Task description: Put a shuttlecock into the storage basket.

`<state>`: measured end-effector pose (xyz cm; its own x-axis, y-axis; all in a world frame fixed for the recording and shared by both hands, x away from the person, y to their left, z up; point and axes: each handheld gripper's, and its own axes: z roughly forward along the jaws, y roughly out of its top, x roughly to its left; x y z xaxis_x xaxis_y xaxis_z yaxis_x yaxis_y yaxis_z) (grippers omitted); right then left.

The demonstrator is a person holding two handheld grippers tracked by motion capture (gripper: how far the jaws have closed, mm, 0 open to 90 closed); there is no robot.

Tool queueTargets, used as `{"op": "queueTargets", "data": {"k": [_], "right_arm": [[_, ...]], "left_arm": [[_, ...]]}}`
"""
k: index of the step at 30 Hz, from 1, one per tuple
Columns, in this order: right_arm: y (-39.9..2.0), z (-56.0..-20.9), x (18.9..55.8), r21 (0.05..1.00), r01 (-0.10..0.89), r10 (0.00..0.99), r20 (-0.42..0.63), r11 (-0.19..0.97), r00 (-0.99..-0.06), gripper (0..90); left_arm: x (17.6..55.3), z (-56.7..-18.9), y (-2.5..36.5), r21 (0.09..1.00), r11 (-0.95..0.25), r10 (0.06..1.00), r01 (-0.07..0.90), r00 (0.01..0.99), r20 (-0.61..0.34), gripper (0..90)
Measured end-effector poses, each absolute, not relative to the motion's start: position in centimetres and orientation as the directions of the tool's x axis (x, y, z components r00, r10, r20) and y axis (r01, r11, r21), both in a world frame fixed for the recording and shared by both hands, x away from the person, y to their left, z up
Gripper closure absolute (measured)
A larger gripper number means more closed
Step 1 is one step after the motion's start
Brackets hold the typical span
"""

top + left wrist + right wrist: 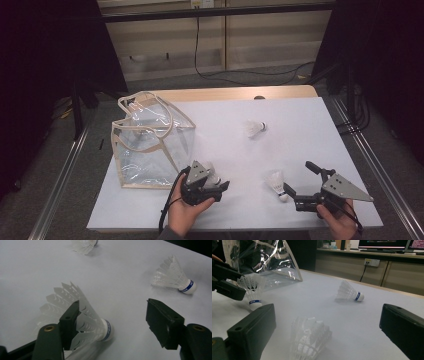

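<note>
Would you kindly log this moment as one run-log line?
left gripper: open around shuttlecock | right gripper: open around second shuttlecock | third shuttlecock: lying free | clear bag: upright

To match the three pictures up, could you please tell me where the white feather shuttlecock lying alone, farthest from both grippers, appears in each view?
High view: the white feather shuttlecock lies right of centre, cork pointing right.
Left gripper view: it sits at the top edge, left of centre.
Right gripper view: it lies right of centre, mid-height.
Shared landmark: the second shuttlecock between the jaws of the left gripper.
</note>
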<state>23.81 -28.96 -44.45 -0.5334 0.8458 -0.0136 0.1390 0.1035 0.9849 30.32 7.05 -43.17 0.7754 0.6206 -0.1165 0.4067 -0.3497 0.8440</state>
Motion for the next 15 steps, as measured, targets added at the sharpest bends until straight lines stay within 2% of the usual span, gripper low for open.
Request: {"op": "queueTargets", "data": {"k": [5, 15], "right_arm": [[-28.94, -44.45, 23.81, 0.984, 0.142, 0.846, -0.012, 0.104, -0.534, 0.3], [-29.02, -44.40, 23.72, 0.985, 0.141, 0.847, -0.009, 0.100, -0.532, 0.3]], "left_arm": [[30.27, -42.99, 7.03, 0.833, -0.397, 0.607, 0.387, 0.791, -0.078, 43.9], [30.59, -43.04, 7.09, 0.796, -0.422, 0.599, 0.434, 0.792, -0.114, 55.9]]}}
